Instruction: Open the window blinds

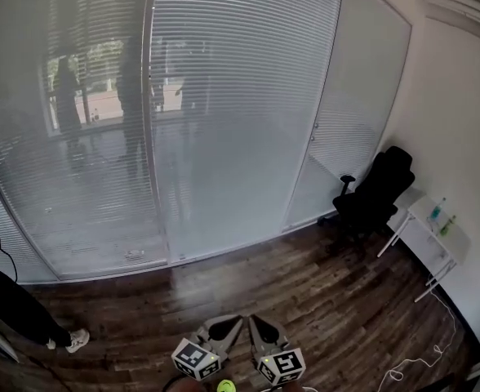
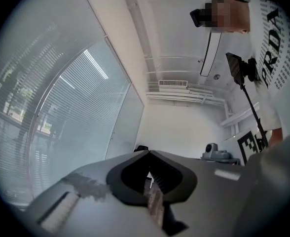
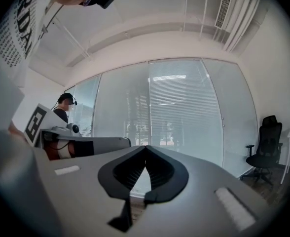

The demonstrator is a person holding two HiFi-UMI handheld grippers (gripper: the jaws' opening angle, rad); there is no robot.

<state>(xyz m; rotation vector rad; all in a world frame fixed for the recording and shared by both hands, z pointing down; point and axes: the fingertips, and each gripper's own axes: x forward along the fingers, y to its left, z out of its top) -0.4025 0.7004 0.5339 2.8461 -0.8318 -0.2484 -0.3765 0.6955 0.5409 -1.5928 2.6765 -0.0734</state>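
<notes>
White slatted blinds (image 1: 224, 96) hang behind a tall glass wall that fills the far side of the room, with their slats turned closed. They also show in the left gripper view, blinds (image 2: 81, 98), and straight ahead in the right gripper view, blinds (image 3: 177, 112). My left gripper (image 1: 237, 320) and right gripper (image 1: 253, 320) sit side by side at the bottom middle, several steps back from the glass. In its own view the left gripper (image 2: 149, 152) has its tips together and holds nothing. The right gripper (image 3: 145, 147) is likewise shut and empty.
A black office chair (image 1: 376, 193) stands at the right end of the glass wall. Beside it is a white side table (image 1: 418, 233) with bottles. A person (image 1: 20, 309) stands at the lower left. A white cable (image 1: 420, 358) lies on the wooden floor (image 1: 305, 292).
</notes>
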